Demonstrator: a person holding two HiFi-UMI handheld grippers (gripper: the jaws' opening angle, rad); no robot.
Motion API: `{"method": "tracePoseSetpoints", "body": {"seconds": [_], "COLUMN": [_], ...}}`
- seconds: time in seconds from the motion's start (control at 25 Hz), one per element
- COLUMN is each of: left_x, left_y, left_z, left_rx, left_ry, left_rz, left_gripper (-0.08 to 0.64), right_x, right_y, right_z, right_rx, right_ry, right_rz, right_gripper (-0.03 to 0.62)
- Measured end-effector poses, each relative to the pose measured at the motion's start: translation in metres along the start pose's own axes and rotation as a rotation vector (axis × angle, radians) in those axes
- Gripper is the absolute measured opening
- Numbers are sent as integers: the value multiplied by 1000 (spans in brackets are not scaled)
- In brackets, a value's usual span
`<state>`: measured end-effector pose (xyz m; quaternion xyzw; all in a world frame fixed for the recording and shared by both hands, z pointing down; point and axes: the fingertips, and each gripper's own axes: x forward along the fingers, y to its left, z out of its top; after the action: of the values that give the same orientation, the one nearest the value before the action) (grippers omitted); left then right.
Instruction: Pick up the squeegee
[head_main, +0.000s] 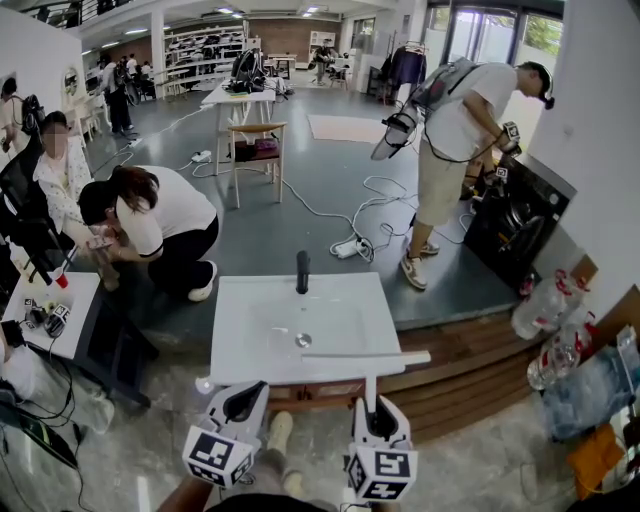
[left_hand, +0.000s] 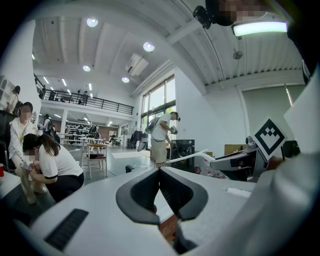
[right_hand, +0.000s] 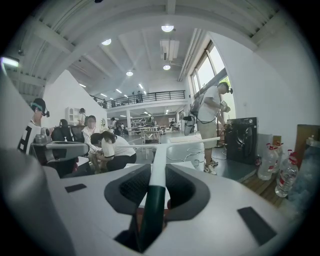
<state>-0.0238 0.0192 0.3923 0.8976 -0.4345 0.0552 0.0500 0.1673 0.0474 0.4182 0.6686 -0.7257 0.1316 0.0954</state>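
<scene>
White squeegee (head_main: 368, 357), head forward, blade crosswise

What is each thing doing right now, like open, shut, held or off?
squeegee: held by its handle in the right gripper, blade sideways.
right gripper: shut on the squeegee.
left gripper: shut, empty.
faucet: off, no water running.
sink: nothing in it.

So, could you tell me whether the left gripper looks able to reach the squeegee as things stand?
Probably yes: the squeegee, held in the right gripper, is just beside the left gripper with nothing between them; the left's shut jaws would need opening.
</scene>
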Motion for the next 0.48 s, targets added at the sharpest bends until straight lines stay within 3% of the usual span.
{"method": "tracePoseSetpoints", "body": {"seconds": [0.48], "left_x": [3], "left_y": [-1], "left_z": [-1], "left_rx": [0], "left_ry": [-1], "left_rz": [-11], "left_gripper": [2], "right_x": [0], "right_y": [-2], "right_z": [1], "right_rx": [2], "right_ry": [-6], "right_rz": [-3], "right_gripper": [86]}}
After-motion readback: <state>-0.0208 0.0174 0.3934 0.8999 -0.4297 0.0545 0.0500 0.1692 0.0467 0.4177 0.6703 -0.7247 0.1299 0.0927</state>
